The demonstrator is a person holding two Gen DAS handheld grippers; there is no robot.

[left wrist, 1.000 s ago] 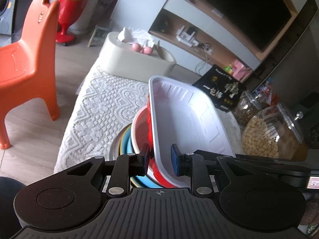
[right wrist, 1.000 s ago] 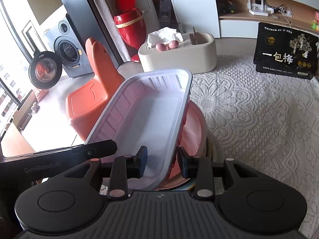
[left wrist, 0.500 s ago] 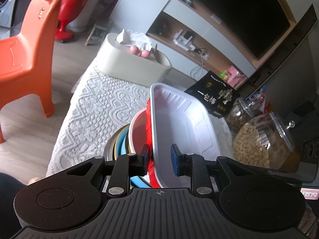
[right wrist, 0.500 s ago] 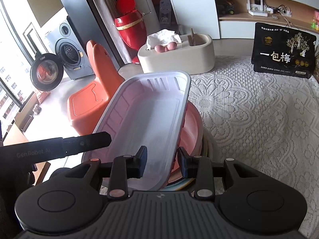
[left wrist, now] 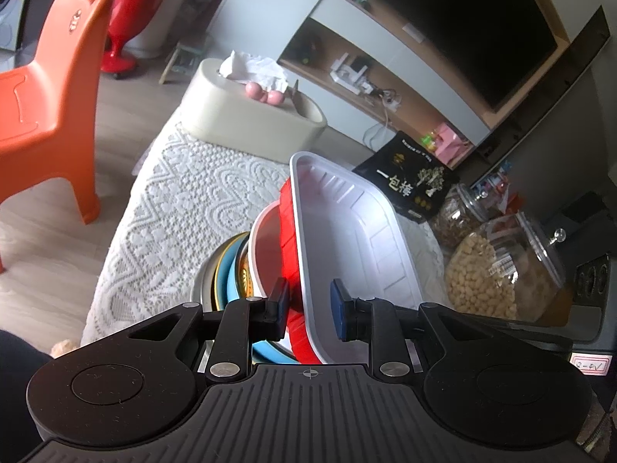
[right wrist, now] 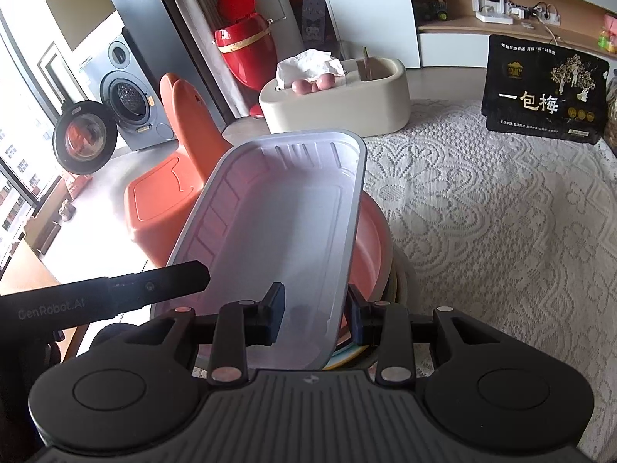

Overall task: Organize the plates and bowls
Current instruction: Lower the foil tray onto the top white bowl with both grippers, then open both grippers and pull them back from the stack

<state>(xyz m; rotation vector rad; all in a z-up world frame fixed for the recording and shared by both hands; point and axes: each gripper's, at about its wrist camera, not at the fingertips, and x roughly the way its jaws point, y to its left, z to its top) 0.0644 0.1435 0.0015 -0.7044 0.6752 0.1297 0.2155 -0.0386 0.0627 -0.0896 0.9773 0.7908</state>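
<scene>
Tray (left wrist: 347, 239) rims seemingly clamped by left tool (left wrist: 310, 306) and right tool (right wrist: 314, 318); lace tablecloth (right wrist: 501, 212) rightward clear.

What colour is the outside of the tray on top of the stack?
Red outside, white inside; the tray shows it best in the left wrist view.

The tray (left wrist: 347, 239) is white inside and bright red outside. Under it sits a bowl (left wrist: 266, 254) with a white rim and salmon-pink inside, over plates (left wrist: 231, 270) edged blue and yellow. The tablecloth (right wrist: 482, 200) is white floral lace; the chair (left wrist: 46, 88) is orange; the snack bag (right wrist: 543, 92) is black with white and gold print.
</scene>
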